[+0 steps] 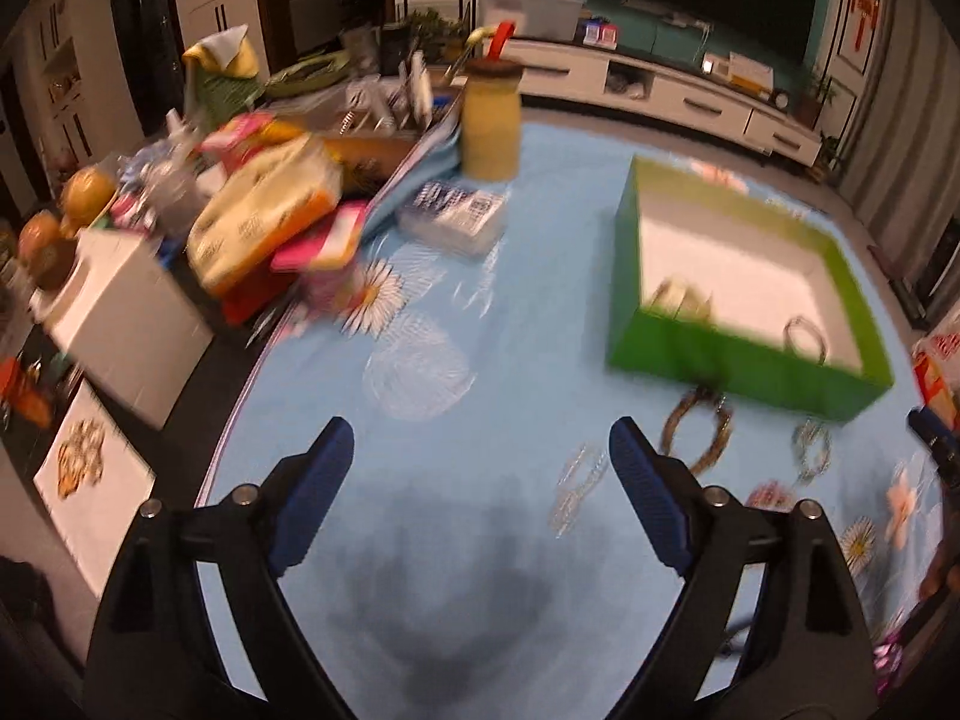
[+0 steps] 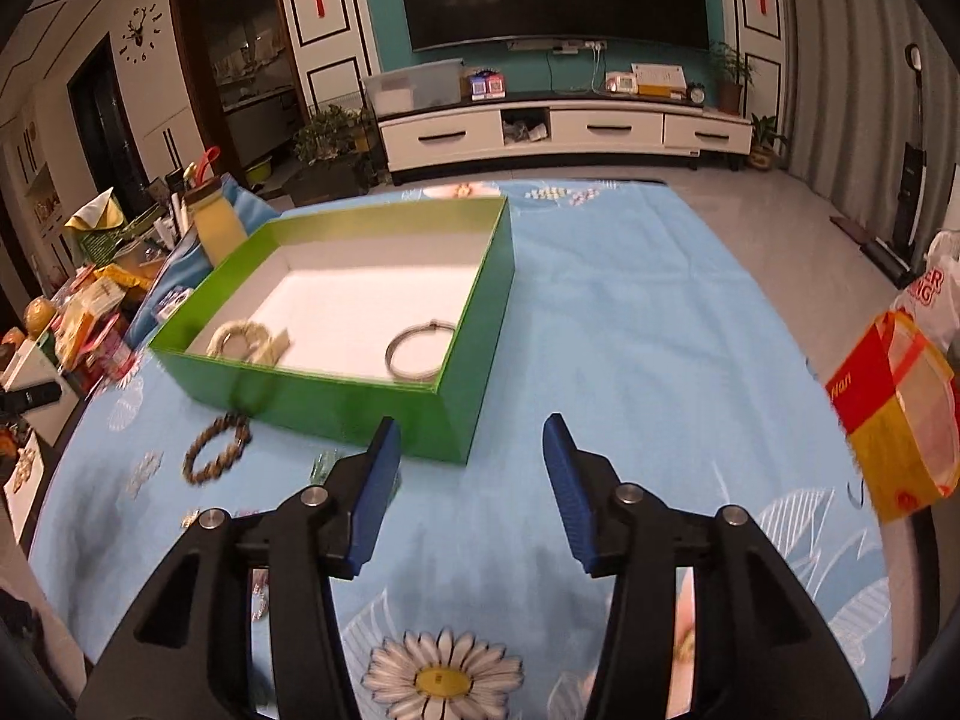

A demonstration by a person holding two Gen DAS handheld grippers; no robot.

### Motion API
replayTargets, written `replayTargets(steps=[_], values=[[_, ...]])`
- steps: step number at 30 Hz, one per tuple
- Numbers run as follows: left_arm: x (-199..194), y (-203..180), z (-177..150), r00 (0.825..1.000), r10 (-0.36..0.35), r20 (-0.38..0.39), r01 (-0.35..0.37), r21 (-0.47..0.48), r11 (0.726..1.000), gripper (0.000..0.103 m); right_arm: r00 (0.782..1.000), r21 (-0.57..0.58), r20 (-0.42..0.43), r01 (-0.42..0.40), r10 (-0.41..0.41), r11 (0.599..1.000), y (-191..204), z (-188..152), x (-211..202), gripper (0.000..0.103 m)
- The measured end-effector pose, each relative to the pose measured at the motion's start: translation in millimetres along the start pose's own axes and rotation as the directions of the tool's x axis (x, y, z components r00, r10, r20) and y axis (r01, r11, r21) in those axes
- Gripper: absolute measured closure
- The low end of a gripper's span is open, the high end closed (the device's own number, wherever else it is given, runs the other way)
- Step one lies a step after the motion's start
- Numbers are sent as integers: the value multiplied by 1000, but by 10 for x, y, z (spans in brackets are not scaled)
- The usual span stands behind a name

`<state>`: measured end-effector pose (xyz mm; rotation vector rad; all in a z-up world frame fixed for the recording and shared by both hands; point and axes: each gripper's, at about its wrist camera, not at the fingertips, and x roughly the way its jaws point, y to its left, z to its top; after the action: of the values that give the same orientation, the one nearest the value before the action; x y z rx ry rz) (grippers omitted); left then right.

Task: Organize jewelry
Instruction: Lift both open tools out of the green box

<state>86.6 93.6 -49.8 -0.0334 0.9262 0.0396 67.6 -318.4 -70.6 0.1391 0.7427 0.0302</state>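
Observation:
A green box [image 2: 360,408] with a white inside stands on the blue cloth; it also shows in the left wrist view [image 1: 744,366]. Inside lie a silver bangle [image 2: 420,351] and a pale beaded bracelet [image 2: 246,339]. A brown beaded bracelet [image 2: 216,447] lies on the cloth just in front of the box, seen too in the left wrist view [image 1: 699,432]. A silver bracelet [image 1: 810,450] and a thin chain [image 1: 579,486] lie near it. My left gripper [image 1: 480,450] is open and empty above the cloth. My right gripper [image 2: 471,450] is open and empty, in front of the box's near corner.
Snack packets, boxes and a yellow jar [image 1: 489,120] crowd the table's left side. A white box [image 1: 129,324] stands at the left edge. A red and yellow bag [image 2: 894,420] hangs off the right edge. A TV cabinet [image 2: 564,129] stands beyond.

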Motion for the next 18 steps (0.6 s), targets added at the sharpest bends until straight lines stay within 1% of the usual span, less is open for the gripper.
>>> replayTargets(steps=[3,4,8,9,10,11,12,15,17,18], values=[[6,53,-187,1000,-9,-26,10,9,1000,15,1000,-6,-18,-23,23,1000,43,-111,-76,53],[7,76,-264,999,-24,-40,24,8,1000,15,999,-9,-22,-35,35,999,66,-138,-100,53],[25,56,-413,995,-73,-72,73,0,997,15,993,-24,-45,-112,111,993,188,-258,-180,53],[27,58,-452,993,-88,-79,88,-3,996,15,988,-37,-57,-147,145,988,247,-303,-200,53],[15,41,-488,992,-97,-84,97,-3,995,15,985,-45,-63,-164,161,985,275,-327,-212,53],[10,26,-522,990,-108,-90,108,-4,994,15,978,-56,-75,-197,193,979,333,-359,-221,53],[20,18,-551,988,-120,-95,120,-5,993,15,964,-57,-97,-253,247,966,393,-395,-222,53],[44,-23,-635,982,-152,-112,152,-9,988,15,924,-47,-126,-368,360,928,552,-433,-222,53],[52,-47,-669,979,-168,-119,168,-9,986,15,922,-83,-130,-376,364,923,674,-443,-231,53],[54,-65,-682,978,-173,-120,173,-5,985,15,923,-122,-138,-375,359,919,777,-456,-228,53]])
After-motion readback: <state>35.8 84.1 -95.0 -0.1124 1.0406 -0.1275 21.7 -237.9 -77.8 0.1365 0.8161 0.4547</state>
